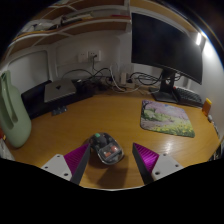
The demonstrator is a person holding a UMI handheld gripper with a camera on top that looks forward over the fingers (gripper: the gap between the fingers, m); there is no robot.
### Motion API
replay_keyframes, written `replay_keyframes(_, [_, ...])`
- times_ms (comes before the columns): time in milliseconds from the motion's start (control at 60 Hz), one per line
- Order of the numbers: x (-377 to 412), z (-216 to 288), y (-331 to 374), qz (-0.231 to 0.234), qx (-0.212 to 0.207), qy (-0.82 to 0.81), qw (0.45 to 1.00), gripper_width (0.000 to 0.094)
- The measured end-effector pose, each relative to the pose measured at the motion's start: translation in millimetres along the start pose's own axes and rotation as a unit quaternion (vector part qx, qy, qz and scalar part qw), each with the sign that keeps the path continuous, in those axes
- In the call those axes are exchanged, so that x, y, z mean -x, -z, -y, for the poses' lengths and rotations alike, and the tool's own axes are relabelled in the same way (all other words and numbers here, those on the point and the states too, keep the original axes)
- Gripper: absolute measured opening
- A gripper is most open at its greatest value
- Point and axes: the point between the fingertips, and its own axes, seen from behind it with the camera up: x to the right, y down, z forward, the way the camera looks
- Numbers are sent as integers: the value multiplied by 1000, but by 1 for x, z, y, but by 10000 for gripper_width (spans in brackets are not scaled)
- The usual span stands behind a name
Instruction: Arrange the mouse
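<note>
— Near the front edge of the desk (70,125): mouse (107,149) sitting between the tongs (109,160), spread wide, gaps on both sides. Not pinched yet.

— So squeeze now?

— Slowly. Keep the mouse centered, press both pink pads (77,157) evenly on its sides. Then probably over to the mouse mat (167,118), toward the right edge, below the monitor (165,45).
</note>
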Motion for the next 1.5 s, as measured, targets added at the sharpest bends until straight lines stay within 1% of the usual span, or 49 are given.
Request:
replay_keyframes(250, [-17, 14, -32, -13, 5, -12, 1000, 863])
replay_keyframes(417, [-22, 14, -40, -15, 9, -23, 1000, 868])
replay_keyframes(450, [-22, 14, -40, -14, 7, -22, 1000, 856])
replay_keyframes(467, [-21, 14, -40, -14, 7, -21, 1000, 842])
replay_keyframes(533, [-17, 15, -40, -5, 7, -12, 1000, 532])
replay_keyframes(550, [-20, 14, -40, -12, 8, -11, 1000, 454])
replay_keyframes(600, [-21, 13, -40, -16, 12, -13, 1000, 433])
replay_keyframes(683, [-21, 15, -40, -1, 21, -18, 1000, 389])
replay_keyframes(750, [-25, 29, -35, 10, 21, -31, 999, 380])
replay_keyframes(883, [-60, 98, -22, 4, -27, -18, 999, 379])
replay_keyframes(1000, [-113, 154, -24, -18, -56, -29, 998, 379])
replay_keyframes(1083, [-164, 175, -38, -43, -63, -41, 996, 378])
replay_keyframes(1167, [-207, 170, -60, -68, -50, -53, 995, 378])
replay_keyframes(1283, [-250, 136, -95, -72, -13, -55, 996, 377])
replay_keyframes(1433, [-266, 80, -127, -64, 34, -44, 996, 377])
replay_keyframes(1467, [-267, 74, -130, -62, 36, -45, 996, 383])
replay_keyframes(1483, [-266, 75, -129, -61, 29, -44, 997, 388])
replay_keyframes(1500, [-266, 75, -129, -60, 27, -42, 997, 412])
